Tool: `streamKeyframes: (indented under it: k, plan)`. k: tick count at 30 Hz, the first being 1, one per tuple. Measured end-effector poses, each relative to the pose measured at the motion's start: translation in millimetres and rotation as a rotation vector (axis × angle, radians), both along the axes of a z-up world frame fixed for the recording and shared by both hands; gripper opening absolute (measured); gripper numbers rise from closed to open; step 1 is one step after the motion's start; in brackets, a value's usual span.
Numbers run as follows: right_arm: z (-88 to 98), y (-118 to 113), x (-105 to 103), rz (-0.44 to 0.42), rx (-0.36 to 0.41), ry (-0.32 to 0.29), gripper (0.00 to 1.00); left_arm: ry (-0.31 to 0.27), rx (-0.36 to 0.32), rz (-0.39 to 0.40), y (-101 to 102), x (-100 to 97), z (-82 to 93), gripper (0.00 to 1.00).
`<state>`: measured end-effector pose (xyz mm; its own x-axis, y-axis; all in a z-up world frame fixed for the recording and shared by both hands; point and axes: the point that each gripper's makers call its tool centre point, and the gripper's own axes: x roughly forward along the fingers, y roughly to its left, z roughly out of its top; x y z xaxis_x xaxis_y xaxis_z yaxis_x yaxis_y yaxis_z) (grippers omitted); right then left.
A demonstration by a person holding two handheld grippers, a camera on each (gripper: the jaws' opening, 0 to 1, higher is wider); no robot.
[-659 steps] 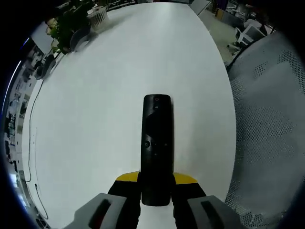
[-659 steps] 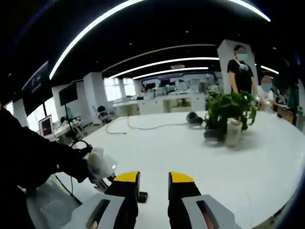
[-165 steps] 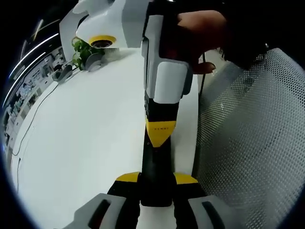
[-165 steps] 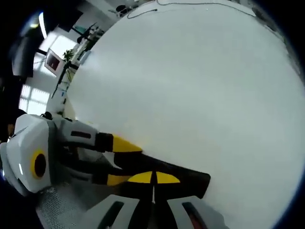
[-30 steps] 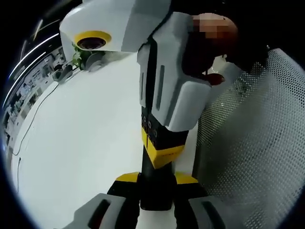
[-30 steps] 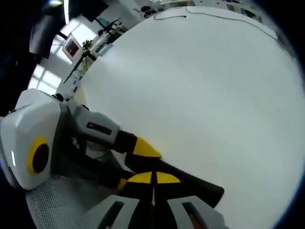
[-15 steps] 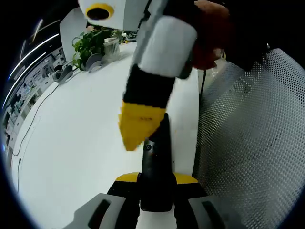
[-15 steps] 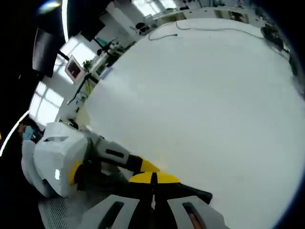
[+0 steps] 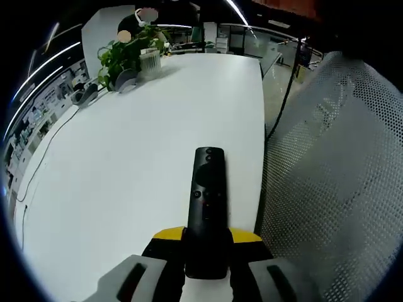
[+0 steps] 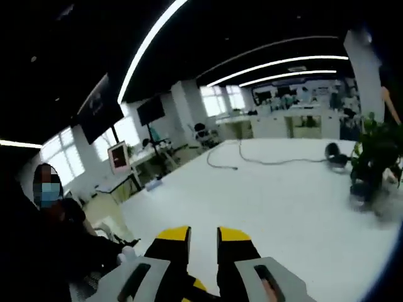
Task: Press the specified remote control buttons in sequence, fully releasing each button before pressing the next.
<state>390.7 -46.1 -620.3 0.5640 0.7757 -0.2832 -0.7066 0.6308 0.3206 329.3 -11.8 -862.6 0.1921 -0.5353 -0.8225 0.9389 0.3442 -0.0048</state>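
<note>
A slim black remote control (image 9: 208,195) points away along the white table (image 9: 126,176), buttons up. My left gripper (image 9: 206,238) is shut on its near end, yellow tips on either side. In the right gripper view, my right gripper (image 10: 203,238) hangs above the table (image 10: 289,214) and looks level across the room. Its yellow-tipped jaws stand slightly apart with nothing between them.
A potted plant (image 9: 129,53) and headphones (image 9: 85,94) stand at the table's far end; the plant (image 10: 378,157) is also at the right in the right gripper view. A cable (image 10: 239,160) lies across the table. A mesh chair (image 9: 334,189) flanks the right edge. A person (image 10: 44,214) sits at left.
My right gripper has lifted off the remote and left the left gripper view, and its jaws have parted. Its view swung up from the table to the room. The left gripper still holds the remote.
</note>
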Motion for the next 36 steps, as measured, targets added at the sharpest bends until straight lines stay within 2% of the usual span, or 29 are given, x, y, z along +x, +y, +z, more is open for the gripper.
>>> streamKeyframes:
  k: [2, 3, 5, 13, 17, 20, 26, 28, 29, 36]
  plan:
    - [2.5, -13.3, -3.8, -0.039, -0.012, -0.020, 0.20, 0.004, 0.005, -0.002, 0.4, 0.3, -0.1, 0.25]
    - [6.3, -22.8, -5.2, -0.073, -0.024, -0.061, 0.24, 0.004, 0.006, -0.003, 0.6, 0.0, -0.1, 0.25]
    - [7.6, -38.7, -8.3, -0.133, -0.051, -0.103, 0.34, -0.001, 0.007, -0.007, 0.9, 0.0, -0.3, 0.25]
    - [-10.7, -65.4, -22.8, -0.208, -0.116, -0.094, 0.48, 0.008, 0.027, -0.042, 0.9, 1.3, -0.5, 0.24]
    - [-20.6, -75.7, -26.9, -0.245, -0.172, -0.115, 0.56, 0.008, 0.033, -0.068, 0.9, 2.0, -0.5, 0.24]
    - [-21.9, -82.9, -28.2, -0.297, -0.198, -0.154, 0.65, 0.010, 0.038, -0.089, 1.2, 4.1, -0.9, 0.24]
    - [-33.4, -83.8, -31.5, -0.342, -0.186, -0.141, 0.66, 0.024, 0.066, -0.136, 2.3, 8.9, -0.8, 0.24]
    - [-39.1, -83.2, -32.2, -0.338, -0.213, -0.132, 0.67, 0.024, 0.077, -0.151, 2.5, 10.8, -1.0, 0.24]
    - [-39.3, -84.8, -30.7, -0.345, -0.237, -0.149, 0.66, 0.025, 0.084, -0.157, 2.6, 12.0, -1.0, 0.24]
    - [-45.4, -88.6, -28.7, -0.361, -0.266, -0.130, 0.63, 0.029, 0.108, -0.177, 6.8, 22.0, -1.2, 0.24]
